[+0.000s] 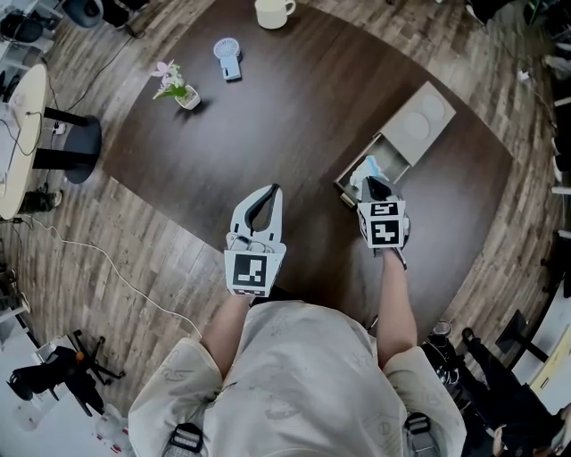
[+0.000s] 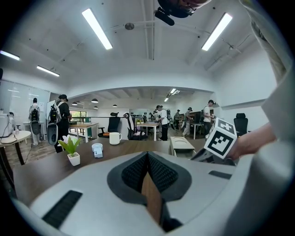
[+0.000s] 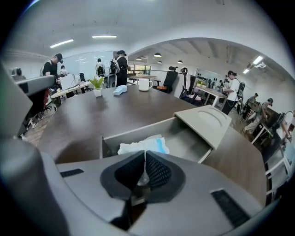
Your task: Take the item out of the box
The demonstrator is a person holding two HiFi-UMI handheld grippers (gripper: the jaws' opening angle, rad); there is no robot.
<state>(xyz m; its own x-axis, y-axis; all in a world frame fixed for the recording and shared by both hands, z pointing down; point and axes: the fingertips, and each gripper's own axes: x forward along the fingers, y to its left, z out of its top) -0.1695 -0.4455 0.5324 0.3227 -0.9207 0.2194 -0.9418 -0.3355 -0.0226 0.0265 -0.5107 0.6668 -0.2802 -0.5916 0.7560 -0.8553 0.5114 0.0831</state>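
We see the right gripper (image 1: 371,184) dipped into the open tray of a beige slide-out box (image 1: 426,118) that lies on the dark brown wooden table (image 1: 268,125). The tray is pulled out of its sleeve toward us. In its near end lies the crumpled white packet with a light blue stripe (image 1: 364,168).

In the right gripper view, the right gripper (image 3: 145,156) is clenched. Its black ribbed pads (image 3: 159,171) meet, with a thin pale fold of the packet (image 3: 143,146) pinched between them. The rest of the packet rests on the tray floor, and the sleeve of the box (image 3: 203,120) sits beyond it.

The left gripper (image 1: 274,190) hangs over the table to the left of the box, well apart from it. In the left gripper view, the left gripper (image 2: 147,156) has its jaws pressed together on nothing, with the brown table (image 2: 46,168) showing behind them.

The only print we can make out is the black-and-white square markers on the cube of each gripper, one on the left (image 1: 248,270) and one on the right (image 1: 384,225). They show block patterns rather than letters.

At the far side of the table stand a white ceramic mug (image 1: 274,12), a small light blue handheld fan (image 1: 228,57), and a little green plant with a pink flower in a white pot (image 1: 178,87), all well apart from the box.
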